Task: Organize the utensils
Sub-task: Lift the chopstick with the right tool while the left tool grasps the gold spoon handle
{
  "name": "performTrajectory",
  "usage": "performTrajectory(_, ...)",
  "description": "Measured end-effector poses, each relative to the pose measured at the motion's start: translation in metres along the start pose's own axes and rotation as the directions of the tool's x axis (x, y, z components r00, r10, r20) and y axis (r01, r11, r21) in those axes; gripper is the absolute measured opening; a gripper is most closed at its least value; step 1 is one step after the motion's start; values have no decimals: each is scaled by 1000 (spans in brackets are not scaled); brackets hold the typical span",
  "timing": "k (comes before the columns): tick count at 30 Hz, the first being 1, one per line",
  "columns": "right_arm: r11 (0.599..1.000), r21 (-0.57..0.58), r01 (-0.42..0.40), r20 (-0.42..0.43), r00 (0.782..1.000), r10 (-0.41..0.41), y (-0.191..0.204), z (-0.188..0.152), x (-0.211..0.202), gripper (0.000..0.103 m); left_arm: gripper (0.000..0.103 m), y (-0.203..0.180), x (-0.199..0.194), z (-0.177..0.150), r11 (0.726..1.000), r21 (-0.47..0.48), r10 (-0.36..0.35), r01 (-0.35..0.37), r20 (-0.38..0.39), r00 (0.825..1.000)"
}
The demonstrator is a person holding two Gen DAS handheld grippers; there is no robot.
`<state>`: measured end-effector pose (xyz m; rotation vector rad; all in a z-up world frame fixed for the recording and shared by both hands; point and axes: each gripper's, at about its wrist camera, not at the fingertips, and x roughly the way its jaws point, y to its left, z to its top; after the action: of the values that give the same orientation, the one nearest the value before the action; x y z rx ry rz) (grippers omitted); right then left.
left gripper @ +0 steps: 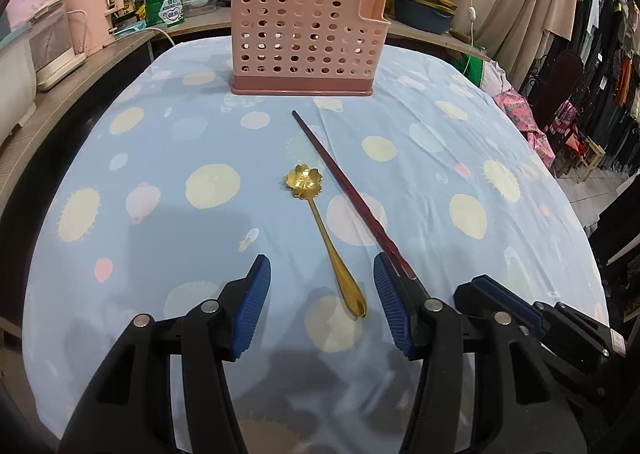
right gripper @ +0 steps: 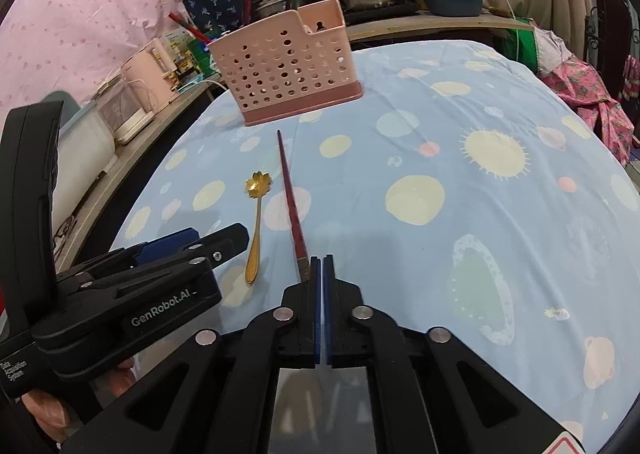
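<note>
A gold flower-bowled spoon (left gripper: 325, 232) and a dark red chopstick (left gripper: 350, 194) lie side by side at the center of a blue planet-print tablecloth (left gripper: 160, 142), with a pink perforated utensil holder (left gripper: 306, 42) standing upright at upper center. The left gripper (left gripper: 322, 278), at the lower edge of its frame, is spread wide, its 2 blue pads straddling the spoon's handle end. The right gripper (right gripper: 322, 266) is pressed closed on nothing, just right of the chopstick's near end. Bare cloth stretches toward the table's right edge.
</note>
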<state>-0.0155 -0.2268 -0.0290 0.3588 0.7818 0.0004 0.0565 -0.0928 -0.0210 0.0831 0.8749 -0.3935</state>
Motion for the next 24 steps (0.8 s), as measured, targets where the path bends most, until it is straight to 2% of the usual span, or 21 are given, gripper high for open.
performTrajectory(1,1000,-9,-1,-7,1000,1,2,0,4,21,51,2,0,-1,1000,-1,17,-17,2,1000)
performTrajectory(2,1000,-14,1,-11,1000,-1,3,-1,8,23,51,5,0,-1,1000,-6,19,-19,-1,1000)
performTrajectory(7,999,-34,-10,-59,998,8,9,-8,29,24,51,10,3,-2,1000,-26,11,-11,-21,1000)
performTrajectory(10,996,-76,35,-46,998,-39,13,-10,29,9,51,4,8,-3,1000,-15,-7,7,-35,999)
performTrajectory(15,998,-15,56,-31,998,-57,-4,-9,15,7,50,-6,21,-6,999,-1,-32,32,-65,997)
performTrajectory(17,998,3,57,-30,998,-57,-9,-8,10,7,44,-9,24,-8,1000,7,-19,20,-66,998)
performTrajectory(19,998,13,58,-22,998,-58,-12,-7,4,7,32,-9,24,-9,1000,21,-15,16,-62,998)
performTrajectory(20,998,16,57,-18,998,-57,-12,-5,2,7,19,-8,24,-10,1000,22,-20,22,-64,998)
performTrajectory(21,998,15,56,-15,998,-56,-11,-4,1,7,11,-7,23,-10,999,18,-25,27,-67,997)
performTrajectory(24,999,11,49,-10,999,-49,-7,-2,-2,7,10,0,16,-11,998,0,-55,55,-70,996)
